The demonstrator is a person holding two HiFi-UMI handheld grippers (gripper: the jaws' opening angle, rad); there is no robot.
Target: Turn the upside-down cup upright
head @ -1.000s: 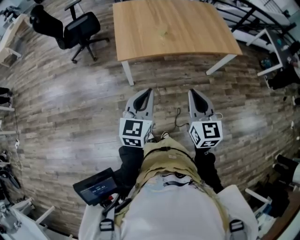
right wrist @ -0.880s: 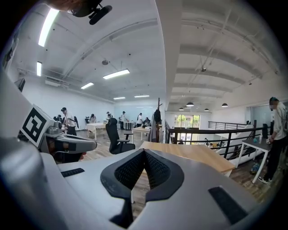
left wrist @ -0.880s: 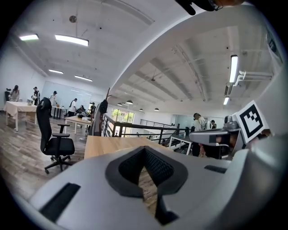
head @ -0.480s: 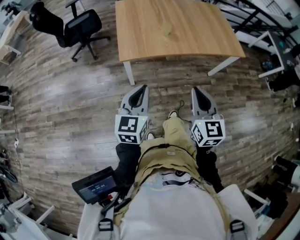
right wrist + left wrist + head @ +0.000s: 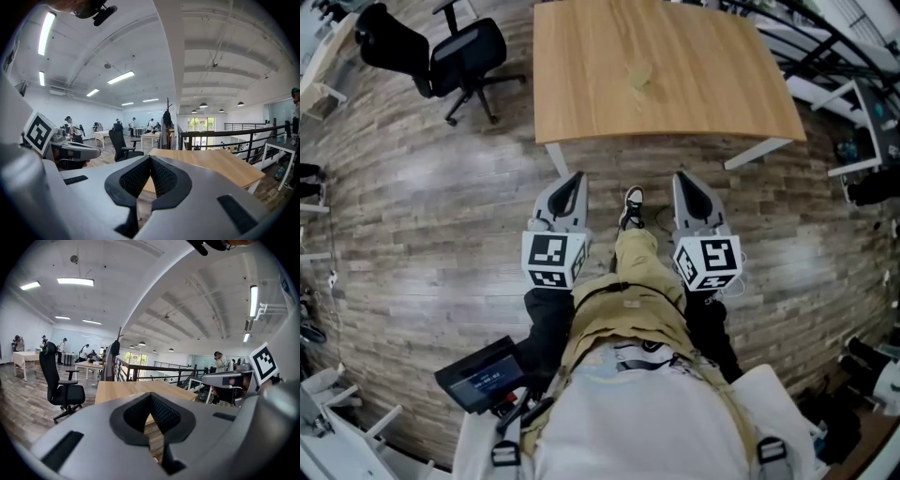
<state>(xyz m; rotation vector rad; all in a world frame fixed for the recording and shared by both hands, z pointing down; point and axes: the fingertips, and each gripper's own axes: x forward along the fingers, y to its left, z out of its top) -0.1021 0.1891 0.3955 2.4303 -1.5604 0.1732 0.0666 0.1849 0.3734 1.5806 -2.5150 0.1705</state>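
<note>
- Fingers (image 5: 165, 414) of the left gripper (image 5: 573, 181) are pressed tip to tip with nothing between them. The right gripper (image 5: 682, 180) is likewise clenched and empty, pads meeting at one seam in its own view.
- Both grippers are held level-ish over the plank floor (image 5: 422, 216), side by side, on the near side of the table (image 5: 712, 94) and not yet over it. One shoe (image 5: 631, 201) shows between them.
- The cup (image 5: 639, 77) is a small pale, see-through thing alone near the middle of the tabletop, well apart from both grippers. It is too small to tell here which way up it stands, and neither gripper view picks it out.
- Judged step: closing in on the table, no reach begun.
- To do it well:
  - Stand square to the near edge.
  - Part one gripper's jaws before going over the top.
  - Come at the cup from the side and low on its wall.
  - Clamp lightly, since thin clear plastic would likely buckle or skid.
  - Lift clear before rolling it over.
- Writing: none legible.
  - Marker cubes (image 5: 551, 261) carry black-and-white square patterns only.
  - The screen unit (image 5: 483, 375) at the person's waist shows characters too small to read.
  - No brand is visible on the office chair (image 5: 467, 54), far left.
</note>
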